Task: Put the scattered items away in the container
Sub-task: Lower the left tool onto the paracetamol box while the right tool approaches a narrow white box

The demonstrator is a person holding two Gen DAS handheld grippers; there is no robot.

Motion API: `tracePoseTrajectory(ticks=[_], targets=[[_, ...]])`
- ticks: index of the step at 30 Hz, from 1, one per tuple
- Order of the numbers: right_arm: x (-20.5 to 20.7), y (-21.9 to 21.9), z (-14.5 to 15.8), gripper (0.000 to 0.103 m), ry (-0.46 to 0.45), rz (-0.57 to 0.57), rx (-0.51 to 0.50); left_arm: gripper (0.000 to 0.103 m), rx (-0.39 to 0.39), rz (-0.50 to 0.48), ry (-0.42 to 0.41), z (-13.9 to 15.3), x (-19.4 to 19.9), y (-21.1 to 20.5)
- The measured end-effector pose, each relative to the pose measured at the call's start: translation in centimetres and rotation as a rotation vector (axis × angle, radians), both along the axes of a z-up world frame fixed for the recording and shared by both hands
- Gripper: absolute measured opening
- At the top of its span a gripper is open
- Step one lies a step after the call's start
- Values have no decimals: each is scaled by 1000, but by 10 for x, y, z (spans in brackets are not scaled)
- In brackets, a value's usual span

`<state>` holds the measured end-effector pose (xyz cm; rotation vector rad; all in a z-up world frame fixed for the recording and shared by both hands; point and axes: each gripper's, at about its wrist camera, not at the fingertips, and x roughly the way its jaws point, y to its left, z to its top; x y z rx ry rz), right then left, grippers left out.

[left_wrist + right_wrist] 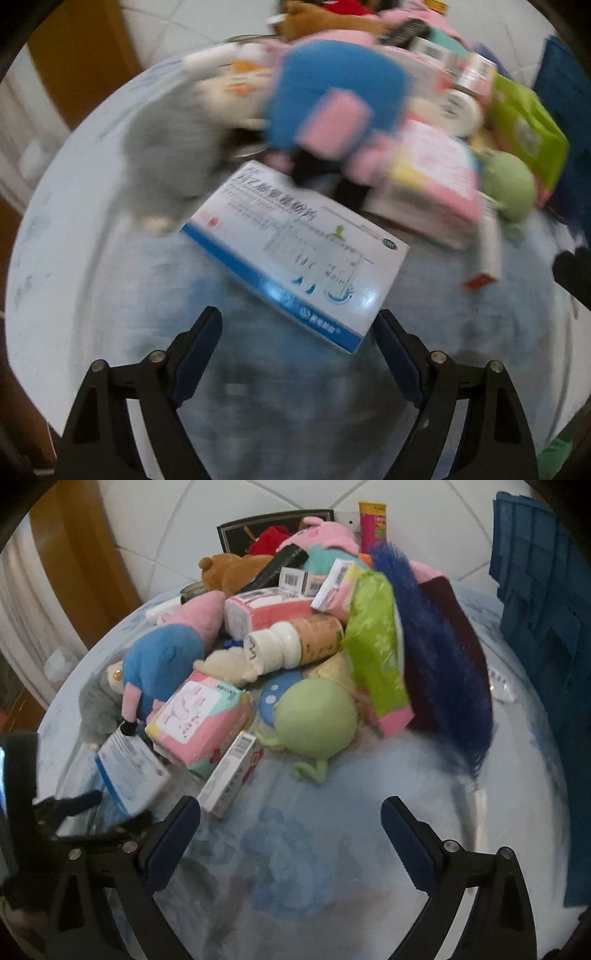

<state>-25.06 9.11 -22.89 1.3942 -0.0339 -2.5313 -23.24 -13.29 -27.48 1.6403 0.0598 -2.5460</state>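
From the left wrist, a round table [66,280] with a pale blue, mottled top stands on white tiled floor, with a brown wooden door at the upper left. The picture is blurred. A white medicine box [295,254] with a blue stripe along one long edge lies flat on the table just ahead of the left tongs [297,325], its long axis slanting from upper left to lower right. The tongs are spread wide with nothing between them; the box's near corner sits close to the right finger. Behind the box lie a grey plush toy [166,162] and a blue and pink plush toy [332,99]. From the right wrist, the same table [517,775] carries a heap at its middle: a green plush ball [317,716], a pink tissue pack [199,720], a white-capped bottle [291,642] on its side, a blue feather duster [443,657]. A narrow white carton [231,775] points toward the left finger of the right tongs [291,808], which are spread wide and empty. A blue crate [535,590] stands at the right edge.
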Motion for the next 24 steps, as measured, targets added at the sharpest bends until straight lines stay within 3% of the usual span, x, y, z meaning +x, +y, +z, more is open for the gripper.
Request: tracePoseTrajectory(ticks=[2,3,4,5,13,15,17,21,24], targets=[[-2,-10,-4,94,-14,-4,-1,85,-39,37,-1,5,0,-22],[-3,-15,-6,88,-21,-5,-1,85,-35,43,-1,8,0,-29],[-4,-21,-8,75,-29,-6,-2,85,-32,49,-1,12,1,-37],[-6,-27,-12,71,-46,-10,-9,85,-28,54,-1,16,1,-44],[-13,-43,-17,71,-113,-62,-17,85,46,15,14,49,-13,-39],[-17,-43,-17,73,-123,-72,-16,85,50,37,-8,43,-22,-38],[-20,-44,-19,87,-128,-67,-8,85,55,77,-37,31,-32,-40],[-26,-47,-27,89,-133,-53,2,86,50,119,-57,17,-40,-40],[-28,-48,-35,89,-135,-49,4,93,52,145,-45,15,-39,-43]])
